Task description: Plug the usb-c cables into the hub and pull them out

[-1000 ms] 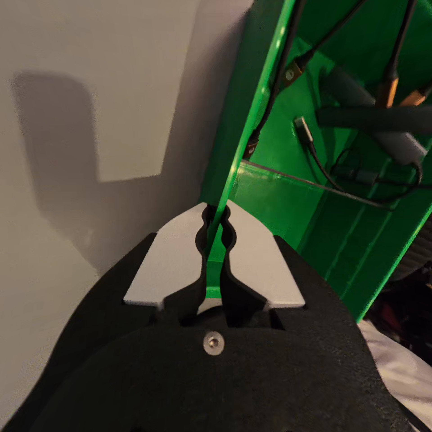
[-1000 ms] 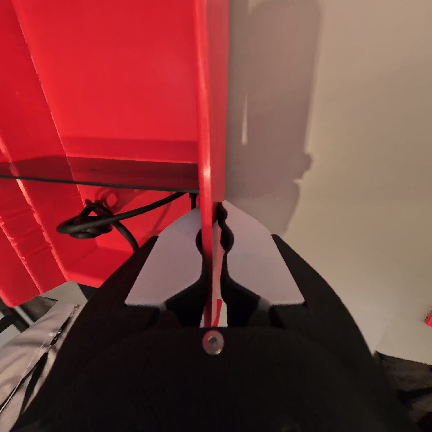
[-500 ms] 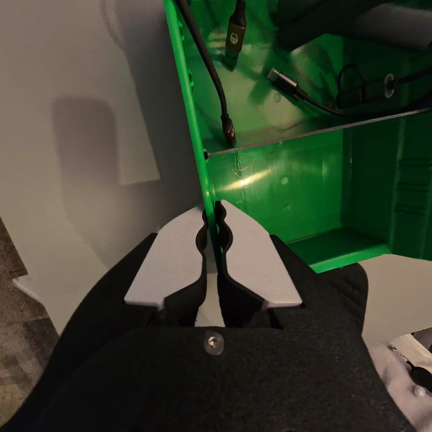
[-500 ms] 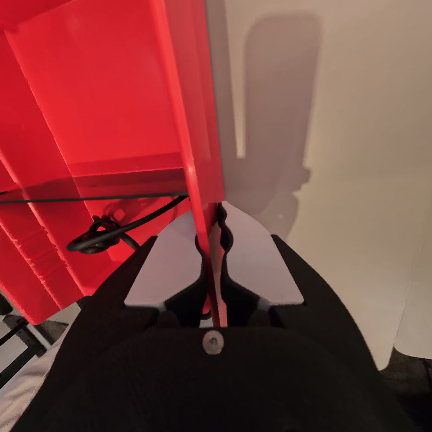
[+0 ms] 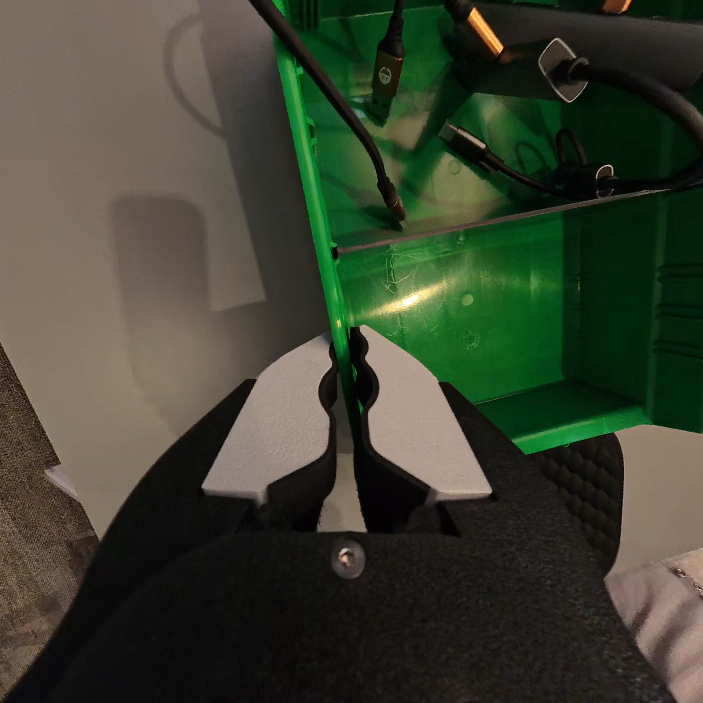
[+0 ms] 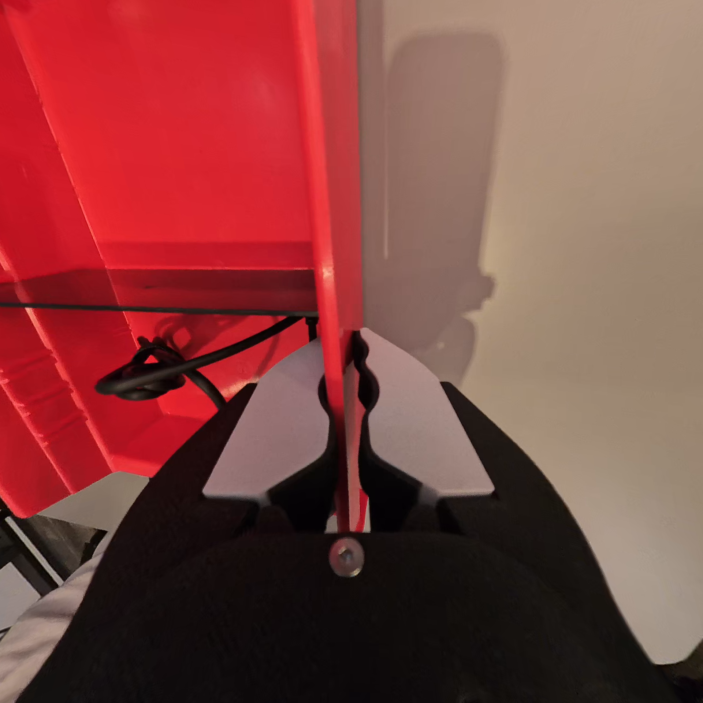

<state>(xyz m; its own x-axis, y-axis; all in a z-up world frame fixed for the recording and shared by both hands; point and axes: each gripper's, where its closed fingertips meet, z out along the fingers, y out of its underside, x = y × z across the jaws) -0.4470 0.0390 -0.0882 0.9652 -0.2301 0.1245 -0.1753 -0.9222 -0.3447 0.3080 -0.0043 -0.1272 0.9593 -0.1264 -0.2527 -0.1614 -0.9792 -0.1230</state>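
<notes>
My left gripper (image 5: pixel 345 338) is shut on the left wall of a green plastic bin (image 5: pixel 494 323). A clear divider (image 5: pixel 494 224) splits the bin. Behind it lie several black cables with metal plugs (image 5: pixel 388 76), a silver USB-C plug (image 5: pixel 462 139) and a dark grey hub (image 5: pixel 608 38) at the top right. My right gripper (image 6: pixel 344 334) is shut on the right wall of a red plastic bin (image 6: pixel 190 152). A coiled black cable (image 6: pixel 152 374) lies in the near part of the red bin, in front of a dark divider (image 6: pixel 152 304).
Both bins rest on a white table (image 5: pixel 114 342). Grey carpet (image 5: pixel 30 494) shows past the table's left edge. A grey sleeve (image 5: pixel 665 608) is at the lower right of the left wrist view, and pale cloth (image 6: pixel 38 627) at the lower left of the right wrist view. The gap from one gripper's tips to the other's is roughly 75 cm.
The green bin has swung from steeply tilted to nearly upright in the left view, showing more of its inside and cables. The red bin has shifted slightly. Both grippers keep their hold.
</notes>
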